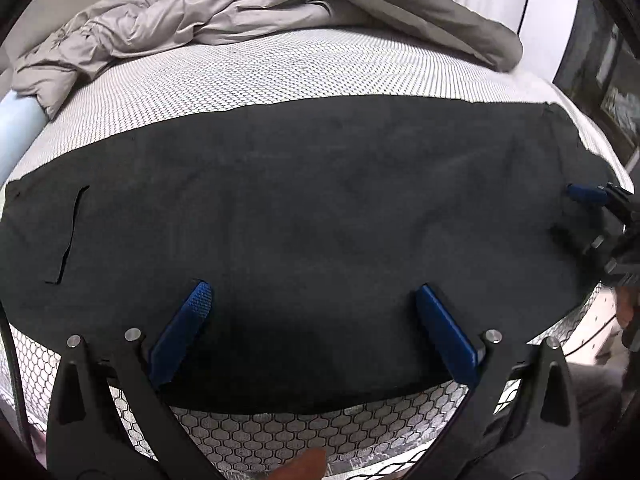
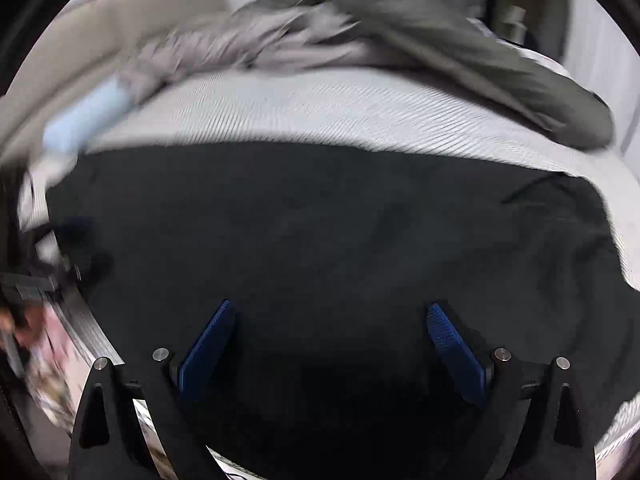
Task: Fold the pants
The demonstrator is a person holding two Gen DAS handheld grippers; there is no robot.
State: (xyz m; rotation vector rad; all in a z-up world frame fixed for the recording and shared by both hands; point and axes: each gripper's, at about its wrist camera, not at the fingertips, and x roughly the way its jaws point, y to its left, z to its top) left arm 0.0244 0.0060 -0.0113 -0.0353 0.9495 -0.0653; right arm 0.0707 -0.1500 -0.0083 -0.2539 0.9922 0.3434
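Pants, black and laid flat, stretch as a wide band from left to right across the near part of the mattress, which has a white cover with a honeycomb print. They look already doubled lengthwise, with a straight far edge, a clean near edge running just inside the mattress's near border, and few wrinkles. A pocket slit shows at the left end, and a seamed, slightly rumpled end lies at the right. That suggests the first fold is done and smoothed; what is left, by my reading, is to fold the long band across itself once or twice into a compact stack.

The left gripper hangs over the near middle of the cloth with its blue pads spread wide and nothing caught between them. The right gripper is likewise released, its pads well apart above the dark fabric, empty; its view is smeared by motion blur. In the left wrist view the right tool's blue tip appears at the right end of the pants, close over the cloth, though whether it touches I cannot tell.

A crumpled grey duvet is heaped at the far side, well apart from the pants, and a pale blue roll lies at the far left.
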